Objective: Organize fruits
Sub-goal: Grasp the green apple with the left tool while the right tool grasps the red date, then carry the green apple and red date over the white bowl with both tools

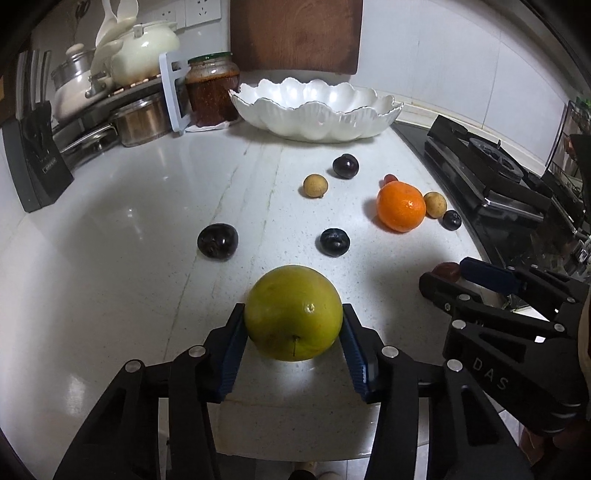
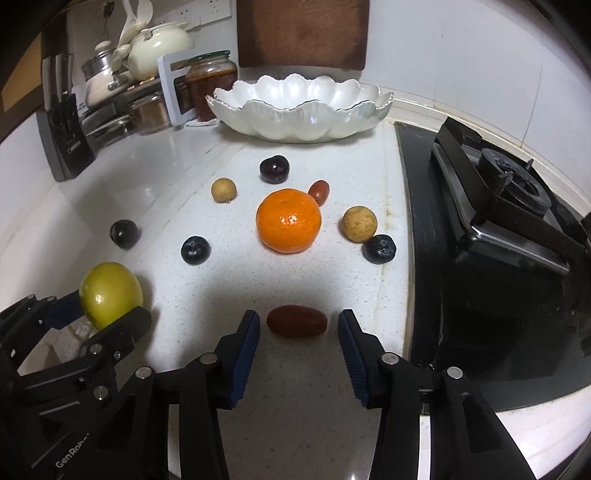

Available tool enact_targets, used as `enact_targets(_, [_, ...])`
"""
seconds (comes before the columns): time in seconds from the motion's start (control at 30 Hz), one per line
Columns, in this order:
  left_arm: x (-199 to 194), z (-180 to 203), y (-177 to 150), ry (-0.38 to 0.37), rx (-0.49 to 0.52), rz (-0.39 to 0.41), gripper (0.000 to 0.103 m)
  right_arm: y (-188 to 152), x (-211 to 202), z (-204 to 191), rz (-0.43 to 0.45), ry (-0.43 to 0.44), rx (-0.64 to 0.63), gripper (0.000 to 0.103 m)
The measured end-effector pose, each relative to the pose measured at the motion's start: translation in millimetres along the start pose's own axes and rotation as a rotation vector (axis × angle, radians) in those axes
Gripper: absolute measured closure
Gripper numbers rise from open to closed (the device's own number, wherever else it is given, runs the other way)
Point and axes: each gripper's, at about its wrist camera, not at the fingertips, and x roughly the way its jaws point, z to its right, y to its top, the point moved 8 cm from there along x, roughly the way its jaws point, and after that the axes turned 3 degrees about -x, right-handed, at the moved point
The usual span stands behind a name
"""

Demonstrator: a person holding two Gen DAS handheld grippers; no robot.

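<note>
My left gripper is shut on a green apple, with both blue pads touching its sides at the counter; the apple also shows in the right wrist view. My right gripper is open around a dark red oval date that lies on the counter, with gaps on both sides. An orange mandarin, dark plums, blueberries and tan longans are scattered on the white counter. A white scalloped bowl stands at the back.
A black gas stove borders the counter on the right. A knife block, pots, a kettle and a jar crowd the back left. A wooden board leans on the wall behind the bowl.
</note>
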Motion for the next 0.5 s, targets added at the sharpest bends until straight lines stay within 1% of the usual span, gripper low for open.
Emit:
enact_targets(0.07, [0.7,-0.2,1.1,-0.004,-0.002,-0.002,0.055,0.8,0.1,-0.1,0.002,-0.003,-0.005,0.065])
enact_targets(0.1, [1.2,-0.3,1.4,-0.006,-0.005,-0.003,0.055,1.2,0.0,-0.3,0.002,0.001,-0.005,0.07])
enact_targets(0.13, [1.6,-0.5,2.1,-0.008,-0.005,-0.005,0.055,1.3,-0.1,0.1,0.002,0.004,-0.003,0.071])
enact_targets(0.37, [2.1,-0.5,7.8,-0.027,-0.004,-0.014,0.055,4.2,-5.3,-0.4,0.018,0.01,0.004,0.072])
enact_targets(0.5, [-2.0,0.1,16.6,-0.041,0.006,-0.001,0.055,12.2,-12.5,-0.2,0.032,0.015,0.015,0.072])
